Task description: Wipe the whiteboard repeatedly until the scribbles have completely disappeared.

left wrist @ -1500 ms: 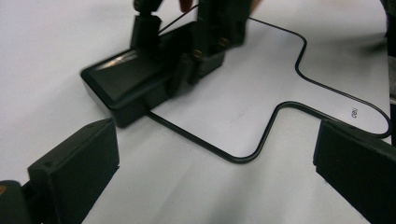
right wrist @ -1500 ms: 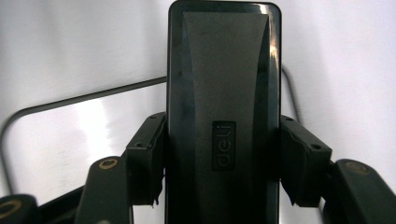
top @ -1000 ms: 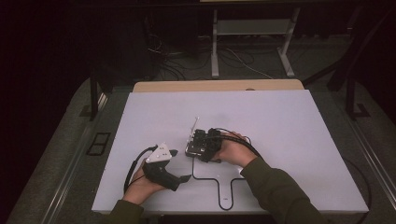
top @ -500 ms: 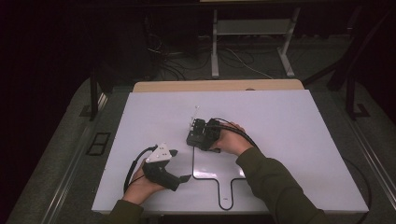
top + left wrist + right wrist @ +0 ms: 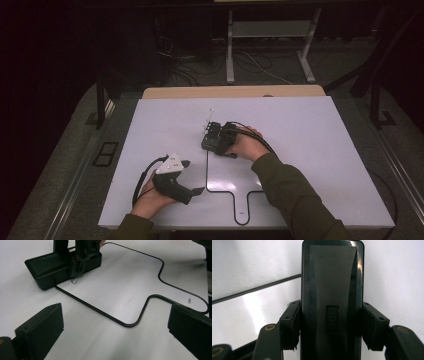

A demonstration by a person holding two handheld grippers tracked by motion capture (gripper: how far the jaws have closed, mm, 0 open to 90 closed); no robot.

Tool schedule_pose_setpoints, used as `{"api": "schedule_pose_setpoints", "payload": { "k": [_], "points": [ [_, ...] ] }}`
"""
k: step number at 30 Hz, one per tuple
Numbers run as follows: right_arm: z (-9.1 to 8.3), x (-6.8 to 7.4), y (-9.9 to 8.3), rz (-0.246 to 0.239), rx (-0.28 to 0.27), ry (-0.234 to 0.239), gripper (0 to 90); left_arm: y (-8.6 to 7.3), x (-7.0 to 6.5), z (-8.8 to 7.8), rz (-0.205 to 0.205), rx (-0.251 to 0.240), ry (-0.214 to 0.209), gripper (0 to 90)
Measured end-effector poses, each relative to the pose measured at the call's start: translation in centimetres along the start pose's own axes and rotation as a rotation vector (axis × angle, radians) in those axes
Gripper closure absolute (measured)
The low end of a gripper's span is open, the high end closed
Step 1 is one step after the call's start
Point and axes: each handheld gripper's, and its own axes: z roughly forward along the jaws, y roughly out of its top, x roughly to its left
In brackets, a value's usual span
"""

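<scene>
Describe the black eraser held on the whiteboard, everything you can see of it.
The black whiteboard eraser is a long, rounded-cornered block of glossy black plastic with a matte raised centre panel and a small embossed logo plate. It lies flat on the white board, its base on the surface beside the thin black drawn outline. The right tool clamps it across its width, one pad pressed on each long side. Its wiping face is hidden underneath.

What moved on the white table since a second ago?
The right gripper, shut on the black oblong box, slid it a little up the white table, away from the person. The left gripper, jaws open, stayed put, and so did the black outline.
</scene>
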Motion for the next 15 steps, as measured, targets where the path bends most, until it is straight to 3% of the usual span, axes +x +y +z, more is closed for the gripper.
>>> {"api": "schedule_pose_setpoints", "payload": {
  "k": [6,7,10,15],
  "points": [
    [-0.2,1.2,0.2,-0.034,0.002,0.011,38.6,0.0,0.0,0.0,0.002,0.000,0.001,0.0],
    [-0.3,1.7,0.1,-0.039,-0.003,0.036,38.6,0.0,0.0,0.0,0.001,-0.001,0.001,0.0],
    [-0.4,2.1,0.2,-0.043,-0.002,0.052,38.6,0.0,-0.1,0.1,0.001,-0.001,0.000,0.0],
    [-0.2,1.2,0.1,-0.015,-0.011,0.062,38.6,0.0,-0.1,0.0,0.003,-0.001,0.001,0.0]
  ]
}}
